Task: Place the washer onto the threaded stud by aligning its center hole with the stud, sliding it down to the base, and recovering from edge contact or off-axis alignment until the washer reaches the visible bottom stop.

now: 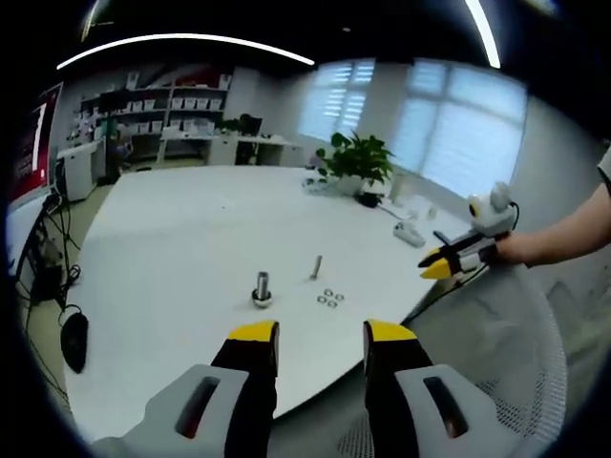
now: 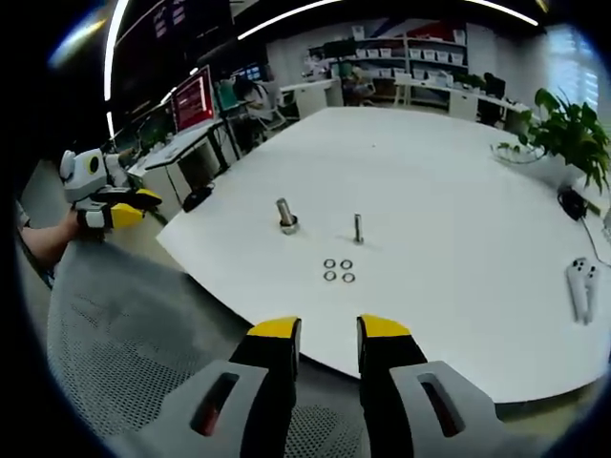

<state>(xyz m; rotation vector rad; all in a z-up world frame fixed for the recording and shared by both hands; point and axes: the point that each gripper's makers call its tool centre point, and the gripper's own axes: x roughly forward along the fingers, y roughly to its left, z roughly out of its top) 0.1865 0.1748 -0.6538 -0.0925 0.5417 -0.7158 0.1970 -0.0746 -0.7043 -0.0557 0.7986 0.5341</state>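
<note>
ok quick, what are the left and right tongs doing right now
Left tongs: open, holding nothing, short of the table.
Right tongs: open, holding nothing; washers untouched on the table.

Broad bare tabletop (image 2: 449, 172) around small cluster near front edge. At 12 o'clock of right gripper (image 2: 329, 329): four washers (image 2: 338, 270), apart from each other. Beyond them, threaded stud (image 2: 358, 228) at 12, thicker bolt (image 2: 285, 216) at 11; open lane between the two. Mesh chair back (image 2: 124, 324) fills space at 8 to 9, before table edge. Far obstacles: controller (image 2: 579, 283) at 3, potted plant (image 2: 571, 134) at 2. Left gripper (image 2: 115, 212) off table at 9.
</note>
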